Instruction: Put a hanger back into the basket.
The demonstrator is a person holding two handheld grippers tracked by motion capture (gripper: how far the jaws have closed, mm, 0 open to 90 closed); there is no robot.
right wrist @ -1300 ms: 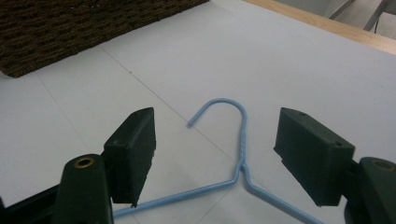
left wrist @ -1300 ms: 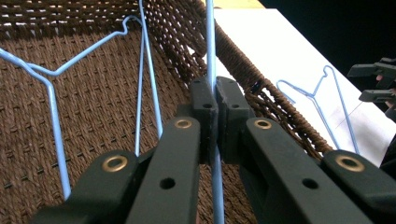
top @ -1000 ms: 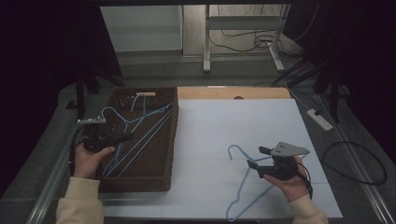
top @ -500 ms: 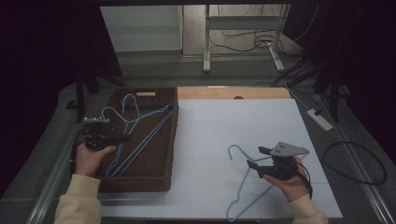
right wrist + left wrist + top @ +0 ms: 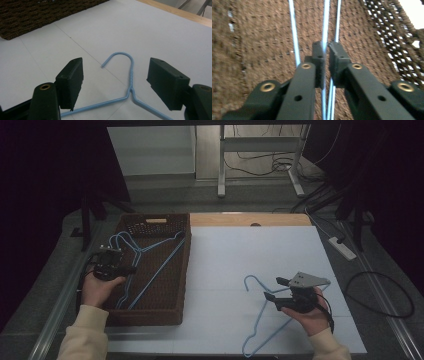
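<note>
Left gripper (image 5: pixel 131 269) jaws have just been opening a crack compared with a second ago; the hand itself is barely shifting, and the right side is sitting as it was. In the left gripper view a thin light-blue wire (image 5: pixel 325 35) of a hanger is running through the narrow gap between the pads, so I'm reading that as a release: wire between them, not pinched.

Light-blue wire coat hangers (image 5: pixel 150 265) are lying flat in the dark brown woven rectangular basket (image 5: pixel 150 317), at roughly 9 o'clock on the white tabletop (image 5: pixel 260 255). One more light-blue wire coat hanger (image 5: pixel 260 315) is lying on the table at about 5 o'clock, hook pointing toward 12.

Right gripper (image 5: pixel 270 290) is hovering over that hanger's neck, jaws standing wide, holding nothing; the twisted neck (image 5: pixel 130 75) is sitting between them.

Handling guess: light, springy, thin and slick, so it's likely to pivot in the pads. Best grip is the twisted neck just below the hook, or a shoulder bend.
</note>
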